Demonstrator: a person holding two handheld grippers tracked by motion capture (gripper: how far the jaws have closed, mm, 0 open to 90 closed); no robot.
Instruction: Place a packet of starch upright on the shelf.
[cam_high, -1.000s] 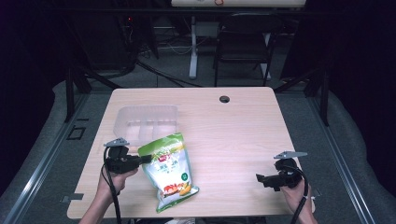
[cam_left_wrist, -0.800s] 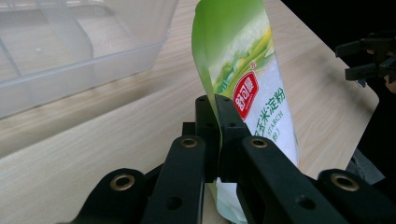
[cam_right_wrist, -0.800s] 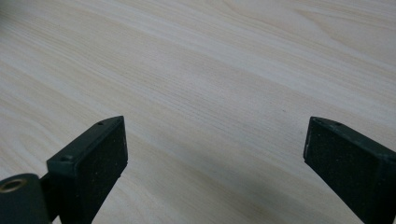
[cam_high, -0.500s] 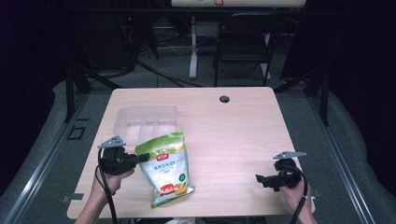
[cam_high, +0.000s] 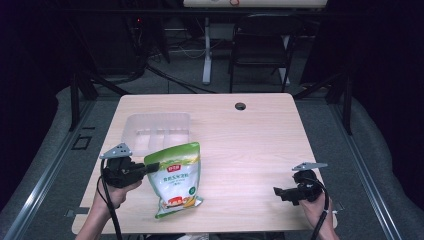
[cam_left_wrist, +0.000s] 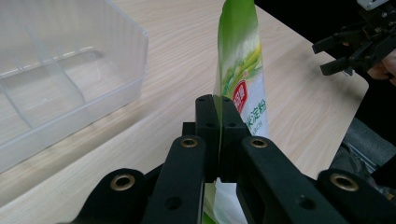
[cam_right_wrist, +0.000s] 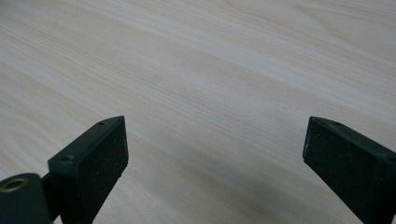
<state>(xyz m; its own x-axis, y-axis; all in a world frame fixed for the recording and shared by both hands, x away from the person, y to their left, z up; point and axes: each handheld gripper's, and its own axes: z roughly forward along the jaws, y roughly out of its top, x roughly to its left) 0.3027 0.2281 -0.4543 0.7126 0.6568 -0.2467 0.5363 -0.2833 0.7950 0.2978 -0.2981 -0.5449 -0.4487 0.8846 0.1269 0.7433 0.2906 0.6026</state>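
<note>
A green and white food bag (cam_high: 175, 179) hangs at the table's front left, its top edge raised and its bottom near the wood. My left gripper (cam_high: 150, 167) is shut on the bag's upper left edge. In the left gripper view the jaws pinch the thin edge of the bag (cam_left_wrist: 240, 79) between the left gripper (cam_left_wrist: 217, 105) tips. My right gripper (cam_high: 278, 191) rests low at the front right, open, with bare wood between its pads in the right gripper view (cam_right_wrist: 215, 149). It also appears far off in the left gripper view as the right gripper (cam_left_wrist: 334, 56).
A clear plastic compartment tray (cam_high: 137, 122) stands behind the bag at the left; the tray (cam_left_wrist: 135, 42) rim is close to my left jaws. A small black grommet (cam_high: 240, 106) sits near the table's far edge. A chair and desk legs stand beyond the table.
My left gripper has risen and drifted left with the bag, lifting the bag's top off the table. The right gripper has stayed where it was.
</note>
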